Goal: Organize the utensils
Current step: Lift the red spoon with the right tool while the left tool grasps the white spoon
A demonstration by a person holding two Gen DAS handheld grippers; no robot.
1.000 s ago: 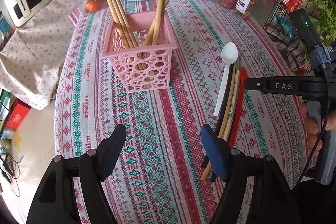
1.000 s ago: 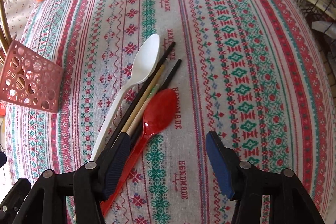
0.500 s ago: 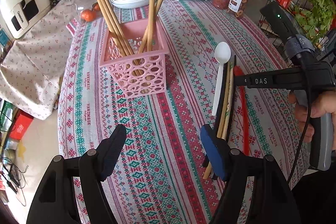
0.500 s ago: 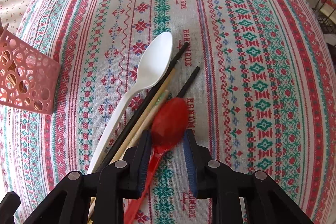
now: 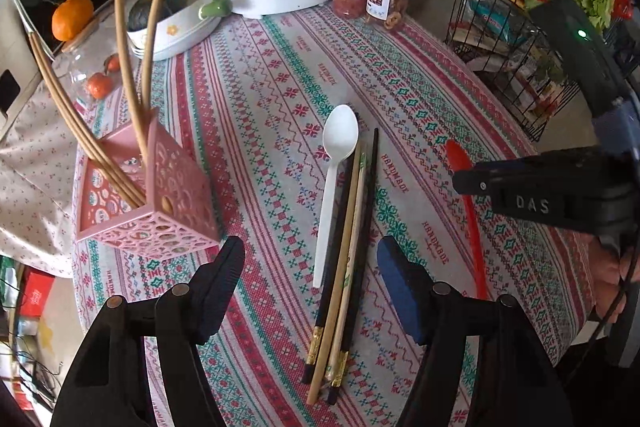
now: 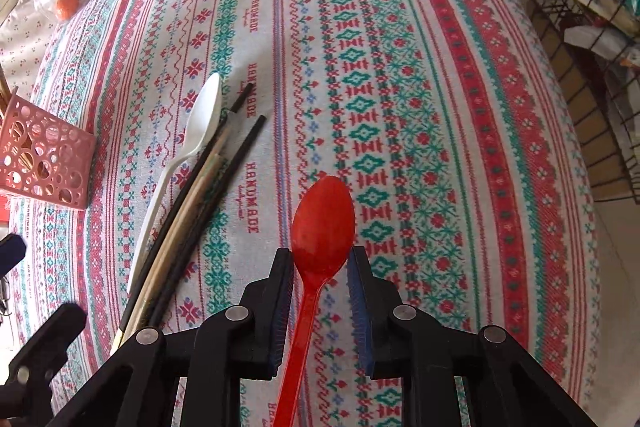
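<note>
Right gripper (image 6: 320,263) clamps the red plastic spoon (image 6: 322,223) at the bowl's base, clear of the utensil row; left gripper (image 5: 312,267) gapes idle; keep it level toward the pink perforated basket (image 5: 160,203).

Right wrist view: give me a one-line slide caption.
Right gripper shut on the red spoon, apart from the white spoon and chopsticks on the patterned tablecloth.
</note>
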